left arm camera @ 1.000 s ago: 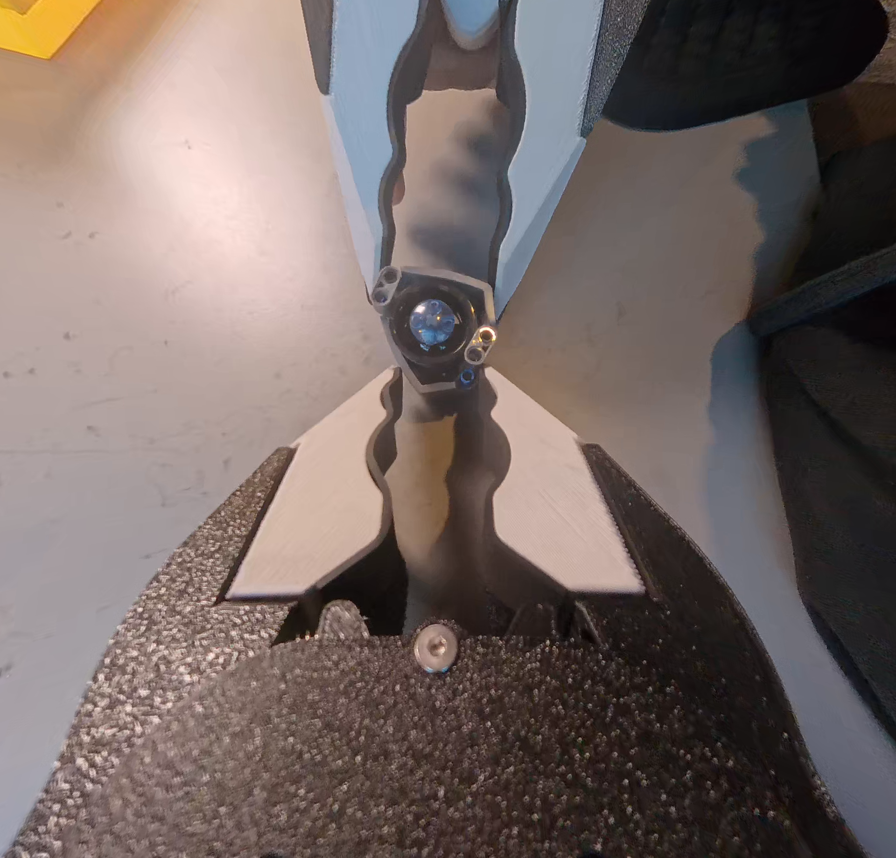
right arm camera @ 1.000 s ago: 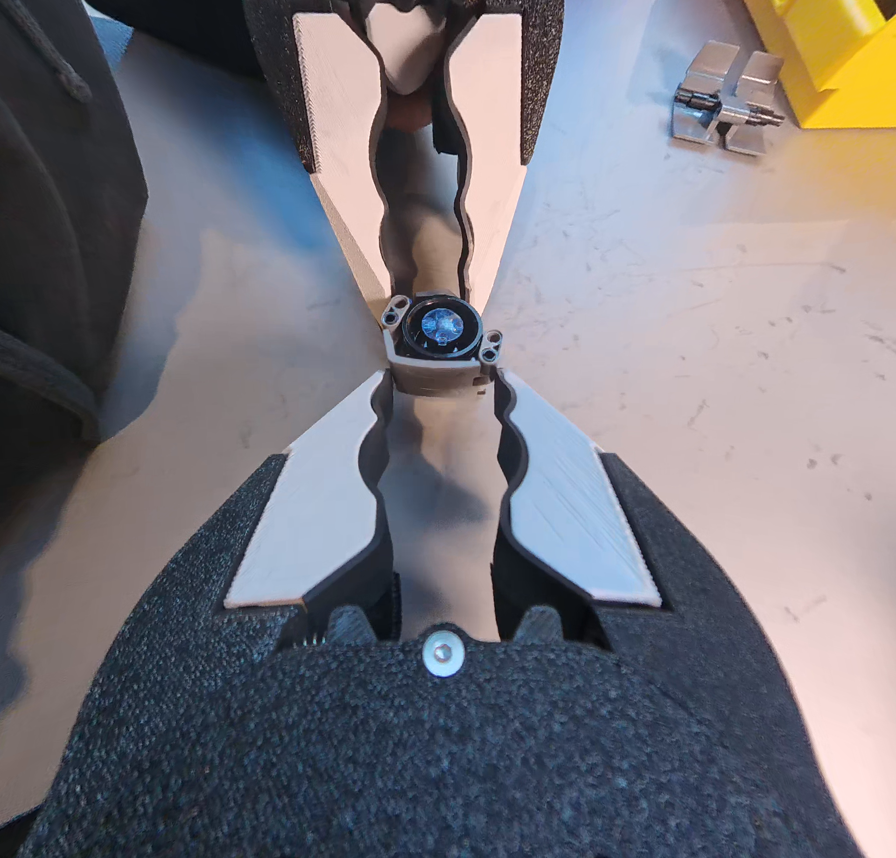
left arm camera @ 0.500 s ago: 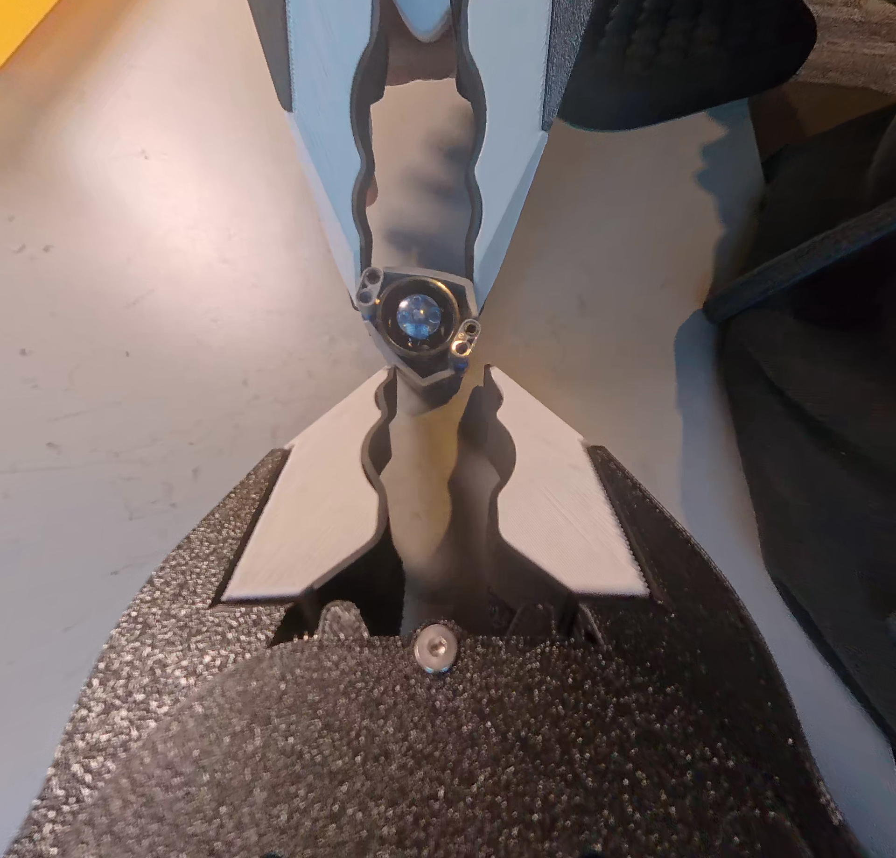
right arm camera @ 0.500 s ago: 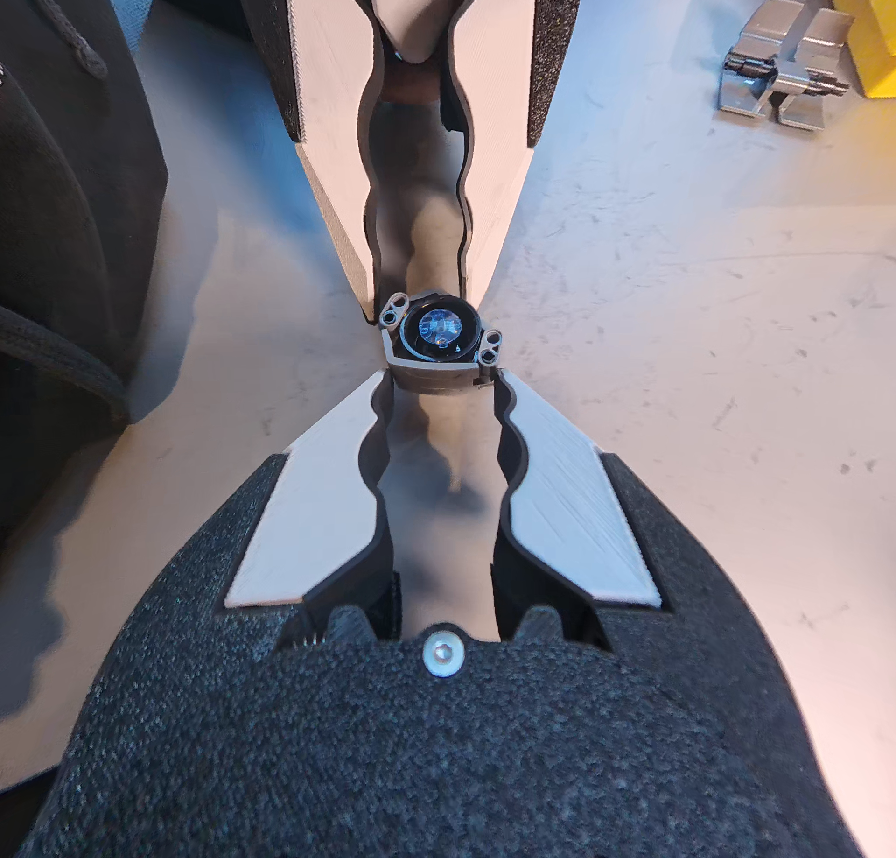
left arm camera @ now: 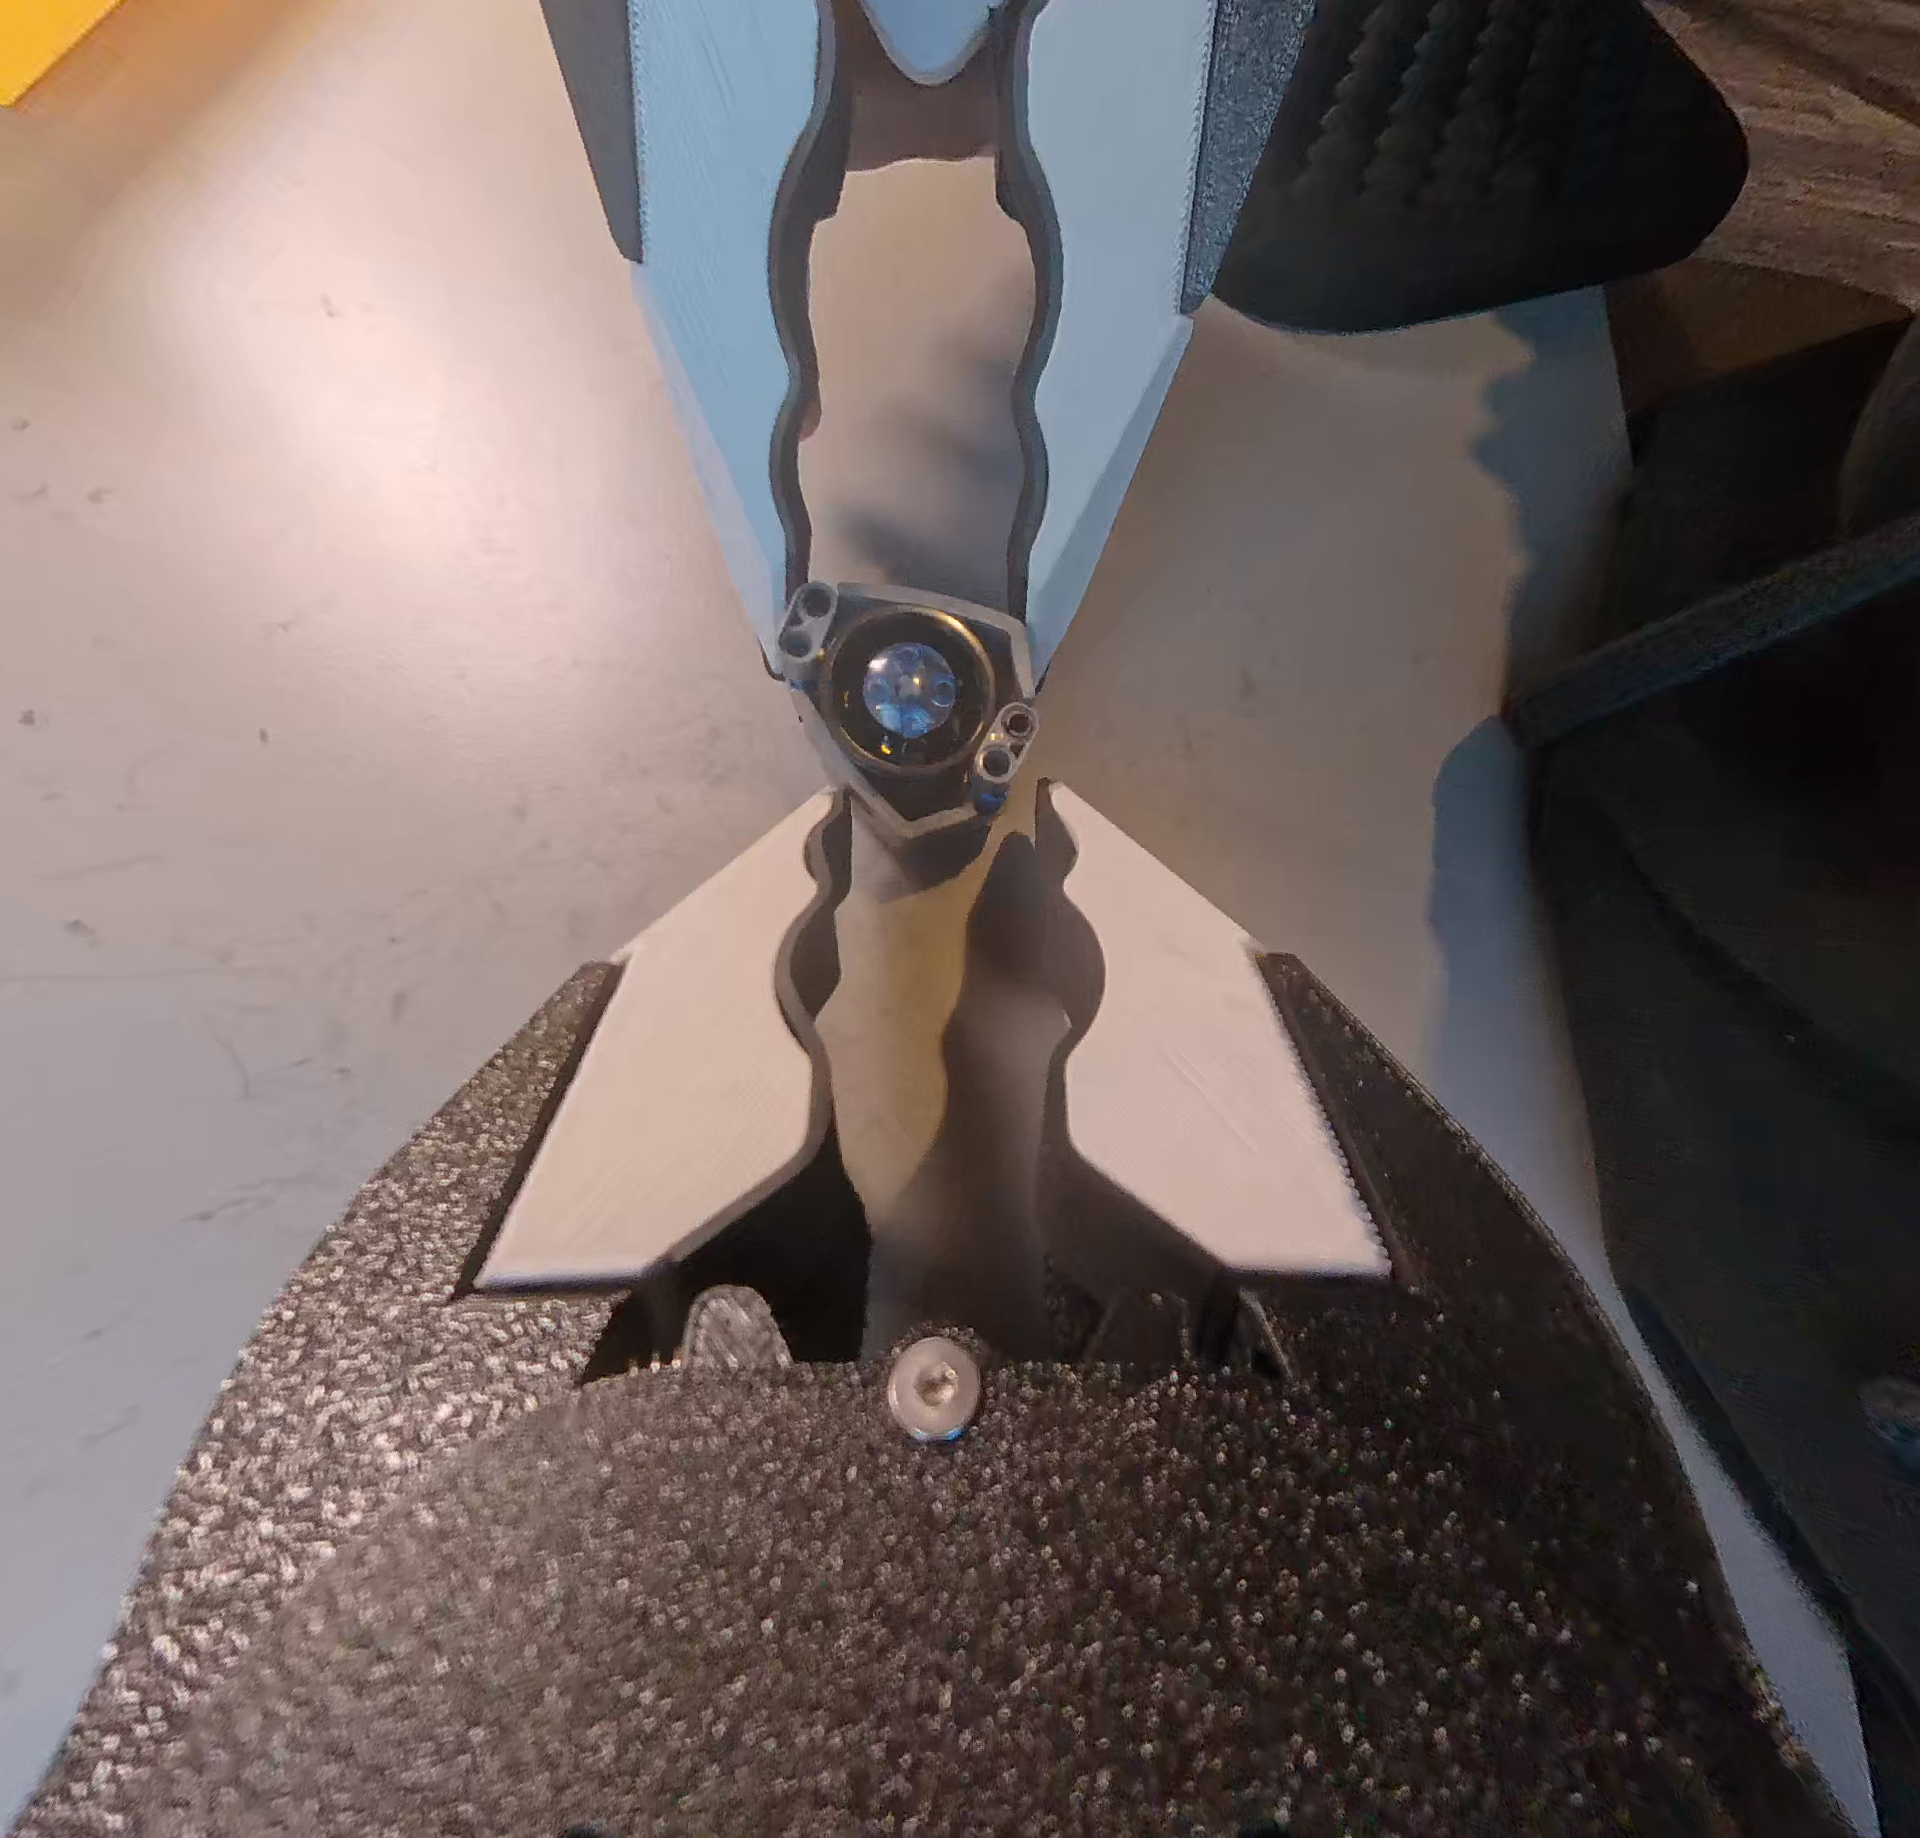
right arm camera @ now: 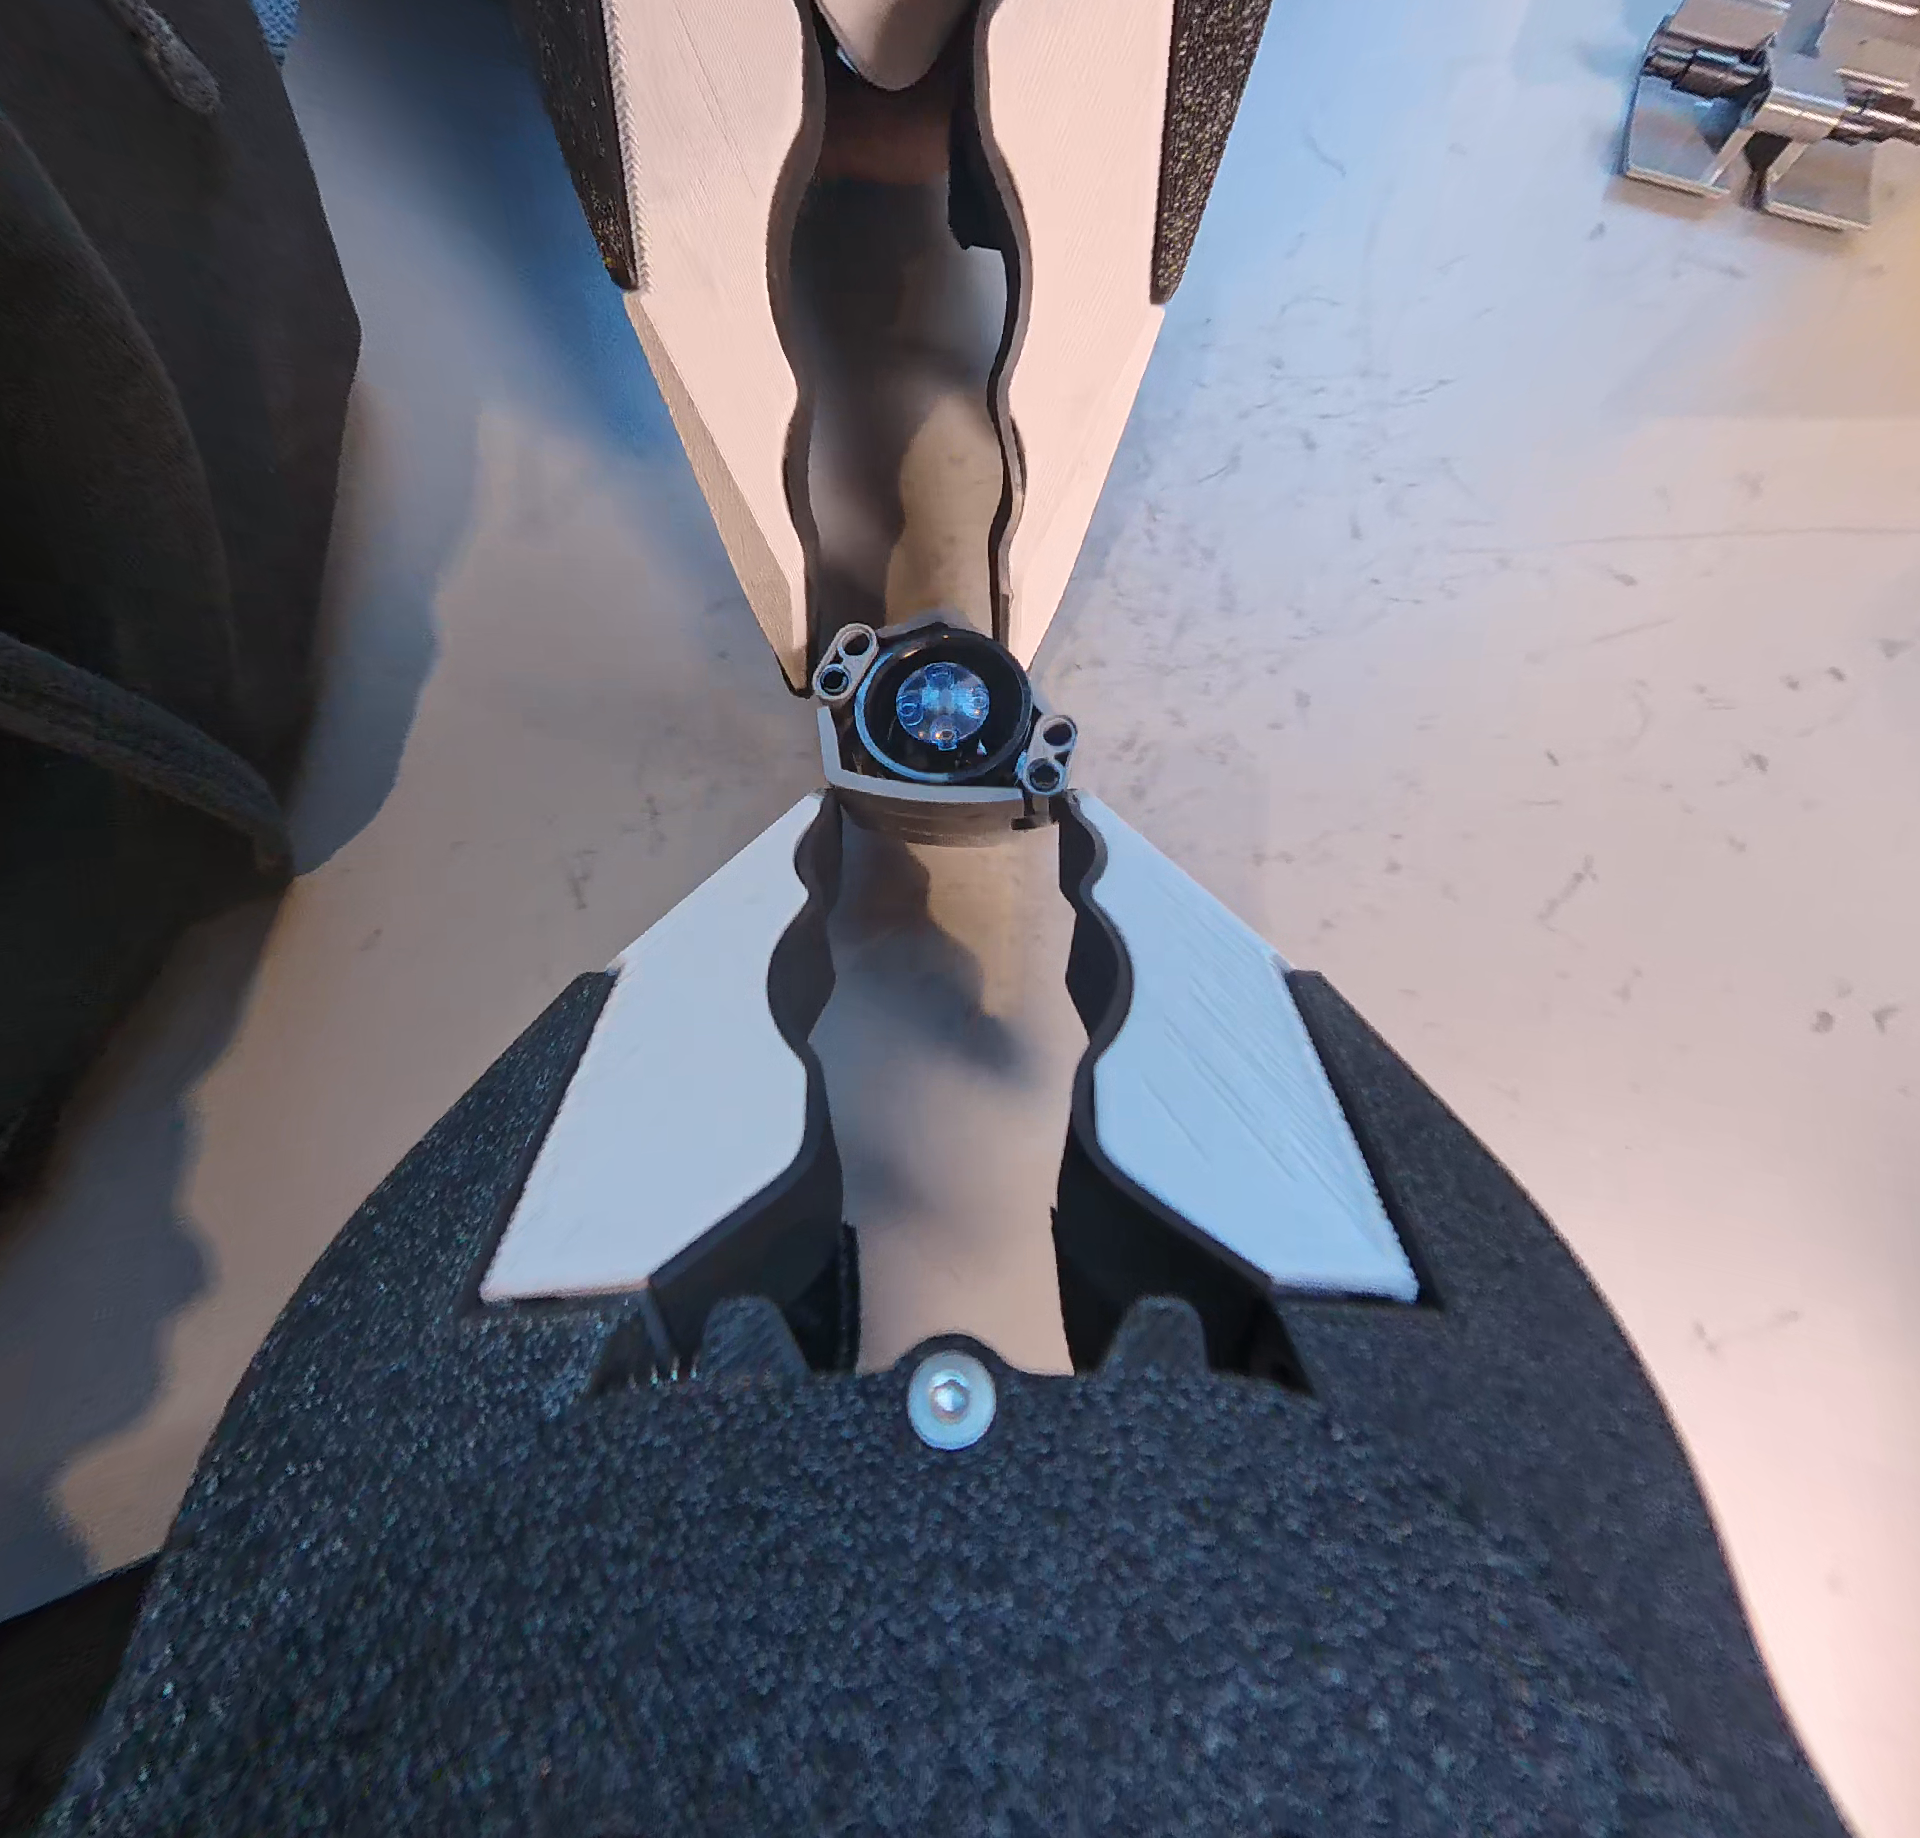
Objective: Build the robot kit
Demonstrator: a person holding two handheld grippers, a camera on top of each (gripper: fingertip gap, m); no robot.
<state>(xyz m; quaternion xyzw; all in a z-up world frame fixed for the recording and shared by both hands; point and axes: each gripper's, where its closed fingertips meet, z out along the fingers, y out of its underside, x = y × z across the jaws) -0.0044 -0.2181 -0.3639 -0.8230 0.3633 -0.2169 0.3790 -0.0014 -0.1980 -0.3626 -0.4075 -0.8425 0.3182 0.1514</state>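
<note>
Between both pairs of fingertips on the pale table [left arm camera: 312, 541], a small grey lens module [left arm camera: 906, 713] was pinched. Left wrist view: left gripper [left arm camera: 935, 801] clamped its near end, right gripper [left arm camera: 909, 604] opposite; black fabric [left arm camera: 1766, 957] at right. Right wrist view: right gripper [right arm camera: 940, 801] closed narrow on the module [right arm camera: 940, 723]; metal bracket [right arm camera: 1766, 84] far right.

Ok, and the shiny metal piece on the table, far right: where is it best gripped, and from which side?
Probably from above, closing on the flat outer walls of the shiny metal piece, below the thin shaft across its top: the walls look parallel, the shaft round. The frame cuts part off. Both the right gripper and the left gripper clamp the lens module.
</note>
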